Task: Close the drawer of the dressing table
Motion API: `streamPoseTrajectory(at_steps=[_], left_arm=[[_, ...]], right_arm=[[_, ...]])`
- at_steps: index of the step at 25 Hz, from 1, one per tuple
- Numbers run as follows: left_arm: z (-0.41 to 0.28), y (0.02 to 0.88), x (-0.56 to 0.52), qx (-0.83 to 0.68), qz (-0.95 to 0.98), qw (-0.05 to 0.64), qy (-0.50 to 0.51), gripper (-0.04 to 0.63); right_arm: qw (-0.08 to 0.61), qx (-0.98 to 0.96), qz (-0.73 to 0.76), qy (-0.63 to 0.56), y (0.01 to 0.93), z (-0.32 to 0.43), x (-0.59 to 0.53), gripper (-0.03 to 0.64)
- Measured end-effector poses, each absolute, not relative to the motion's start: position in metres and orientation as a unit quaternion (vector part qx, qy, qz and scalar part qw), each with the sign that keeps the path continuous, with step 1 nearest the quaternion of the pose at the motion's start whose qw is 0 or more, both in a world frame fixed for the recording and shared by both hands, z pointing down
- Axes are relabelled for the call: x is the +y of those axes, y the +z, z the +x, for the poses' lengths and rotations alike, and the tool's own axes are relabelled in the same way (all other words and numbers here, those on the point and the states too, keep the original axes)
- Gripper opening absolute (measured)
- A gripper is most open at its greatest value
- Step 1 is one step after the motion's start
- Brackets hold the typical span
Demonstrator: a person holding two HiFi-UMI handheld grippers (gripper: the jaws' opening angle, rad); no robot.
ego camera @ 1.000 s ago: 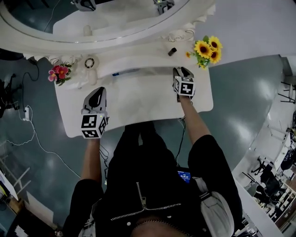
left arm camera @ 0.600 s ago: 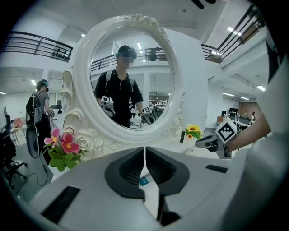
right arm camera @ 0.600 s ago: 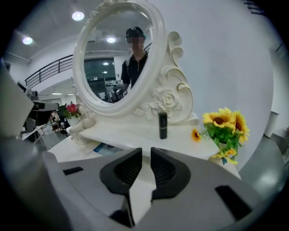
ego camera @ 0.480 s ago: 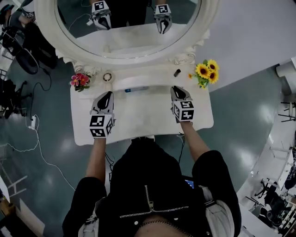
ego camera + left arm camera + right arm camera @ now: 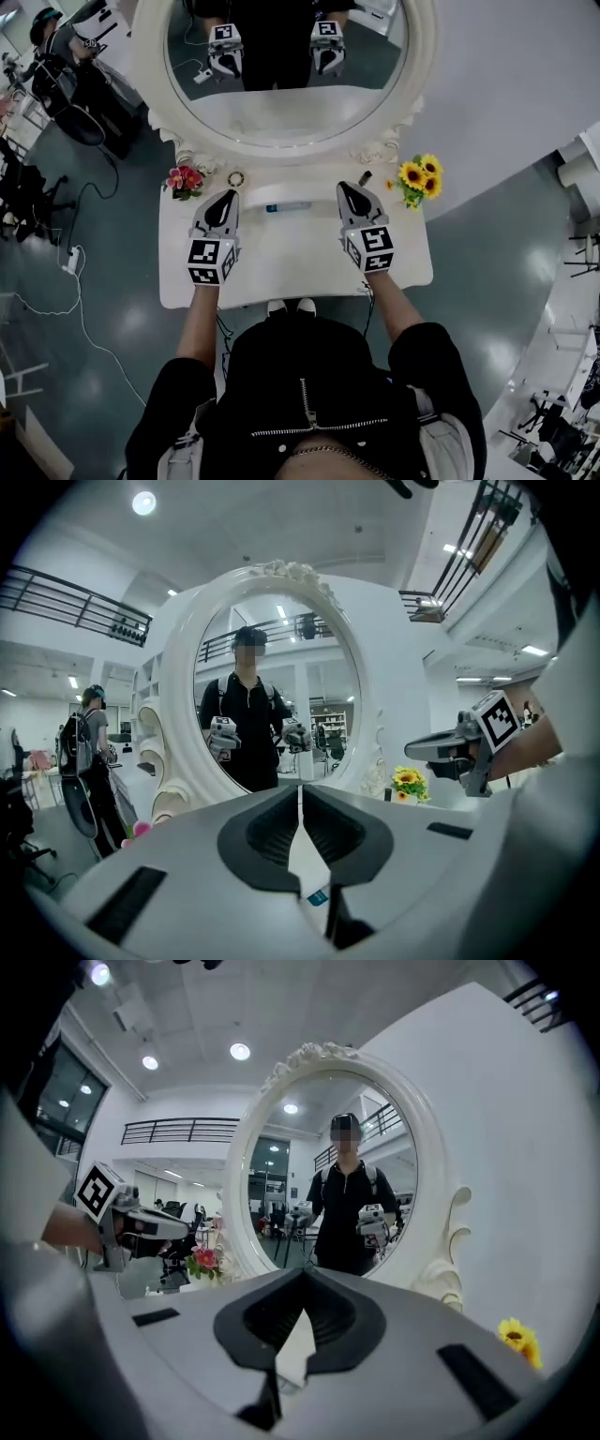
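Beside dressing table (image 5: 178,686), bystander (image 5: 89,757) shows in left gripper view, not right.

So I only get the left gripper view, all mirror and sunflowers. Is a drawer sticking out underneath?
Observer: The head view shows no drawer past the front edge of the dressing table, only the person's shoe tips below it.
Operator: And does the other gripper hold something?
Observer: No. The right gripper view shows the right gripper with its jaws shut and nothing between them.
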State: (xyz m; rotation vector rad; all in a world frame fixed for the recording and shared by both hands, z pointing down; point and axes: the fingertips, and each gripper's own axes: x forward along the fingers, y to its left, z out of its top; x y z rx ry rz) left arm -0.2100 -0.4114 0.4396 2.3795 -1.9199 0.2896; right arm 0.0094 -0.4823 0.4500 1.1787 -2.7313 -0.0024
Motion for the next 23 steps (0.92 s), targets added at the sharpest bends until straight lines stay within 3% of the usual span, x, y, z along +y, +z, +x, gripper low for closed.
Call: streamPoseTrajectory(at_steps=[23], left_arm=[[-0.205,0.445,-0.405,-0.623,0.776,0.04,0.094,0.031]], right_arm=[[0.087,-0.917,0.39,0.004,0.456,0.017,-0.469,0.003]])
